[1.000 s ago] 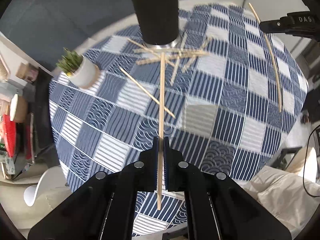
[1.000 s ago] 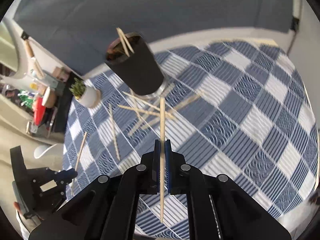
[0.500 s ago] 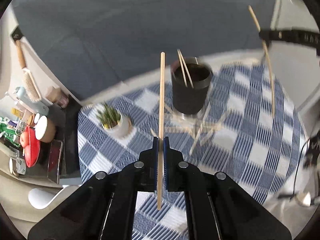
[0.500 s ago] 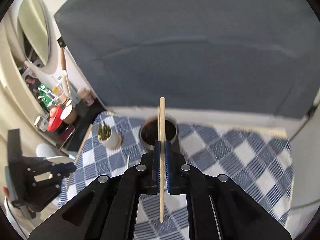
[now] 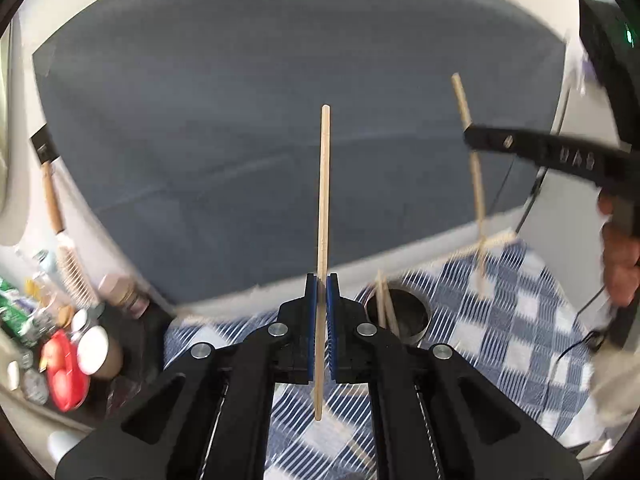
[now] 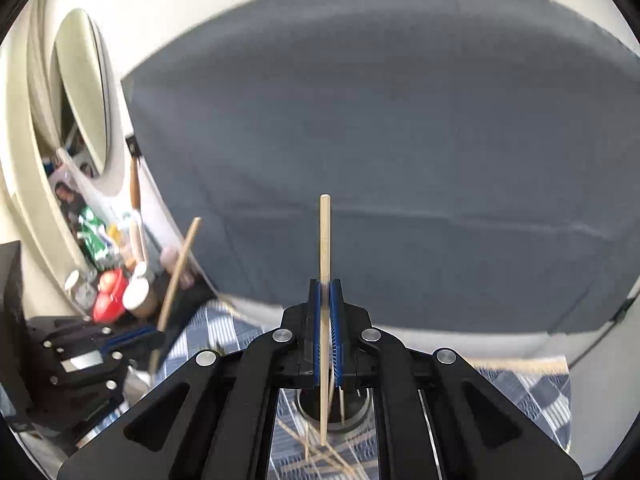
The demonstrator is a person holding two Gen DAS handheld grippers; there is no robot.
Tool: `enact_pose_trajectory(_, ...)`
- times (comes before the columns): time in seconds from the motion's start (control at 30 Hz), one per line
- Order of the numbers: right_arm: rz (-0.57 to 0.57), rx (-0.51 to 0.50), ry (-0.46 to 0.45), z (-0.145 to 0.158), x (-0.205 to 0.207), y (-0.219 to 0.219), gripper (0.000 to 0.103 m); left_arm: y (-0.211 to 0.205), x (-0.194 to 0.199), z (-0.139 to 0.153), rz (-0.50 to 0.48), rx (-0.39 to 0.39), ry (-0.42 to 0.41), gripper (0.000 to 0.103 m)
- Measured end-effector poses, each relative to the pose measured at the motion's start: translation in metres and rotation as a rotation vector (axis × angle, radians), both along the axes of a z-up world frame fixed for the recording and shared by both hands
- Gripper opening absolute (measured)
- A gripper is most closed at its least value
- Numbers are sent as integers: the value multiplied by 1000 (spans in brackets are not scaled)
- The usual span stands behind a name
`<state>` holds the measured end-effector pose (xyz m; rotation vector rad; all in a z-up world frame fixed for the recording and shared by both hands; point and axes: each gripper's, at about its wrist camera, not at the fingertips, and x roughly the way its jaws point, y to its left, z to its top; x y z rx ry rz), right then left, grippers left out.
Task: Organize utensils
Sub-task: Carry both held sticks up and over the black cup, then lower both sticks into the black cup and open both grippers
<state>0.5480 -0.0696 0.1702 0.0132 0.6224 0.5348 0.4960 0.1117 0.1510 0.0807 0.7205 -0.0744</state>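
Left gripper (image 5: 322, 286): fingers closed narrowly on 1 wooden chopstick (image 5: 323, 216), held upright, its upper end well above the fingertips and its lower end below them, over the checked surface (image 5: 520, 332). Right gripper (image 6: 325, 290): fingers likewise pinched on a second chopstick (image 6: 325, 240), upright, with its lower end hanging above the dark cylindrical holder (image 6: 352, 414). In the left wrist view the holder (image 5: 404, 314) stands on the blue-and-white cloth just right of the left fingers, with 2 chopsticks (image 5: 386, 300) leaning inside it. Loose chopsticks (image 6: 320, 456) lie crossed on the surface in front of the holder. Cluttered shelf items, including a red container (image 5: 64, 376), sit at far left; detail there is blurred. A dark grey panel (image 5: 280, 120) fills the background.
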Motion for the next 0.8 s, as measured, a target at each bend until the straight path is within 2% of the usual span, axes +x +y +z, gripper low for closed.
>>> enact_pose_trajectory(0.17, -11, 57, -74, 5, 11, -3, 5, -3, 24, -6, -87, -104, -97, 5)
enact_pose_trajectory(0.27, -20, 75, -82, -4, 17, -4, 5, -3, 36, -24, -160, -179, -153, 5)
enact_pose_trajectory(0.4, -29, 110, -126, -23, 18, -8, 5, 2, 49, -52, -200, -301, -187, 5)
enact_pose_trajectory(0.5, -34, 112, -164, -42, 15, -8, 5, 2, 51, -74, -216, -349, -240, 5)
enact_pose_trajectory(0.6, -26, 110, -193, -64, 11, -6, 5, 6, 55, -100, -184, -388, -288, 5)
enact_pose_trajectory(0.73, -6, 110, -200, -103, 10, 0, 5, 11, 68, -149, -159, -517, -269, 5)
enact_pose_trajectory(0.8, -5, 100, -197, -121, 10, 3, 5, 11, 69, -164, -160, -554, -259, 5)
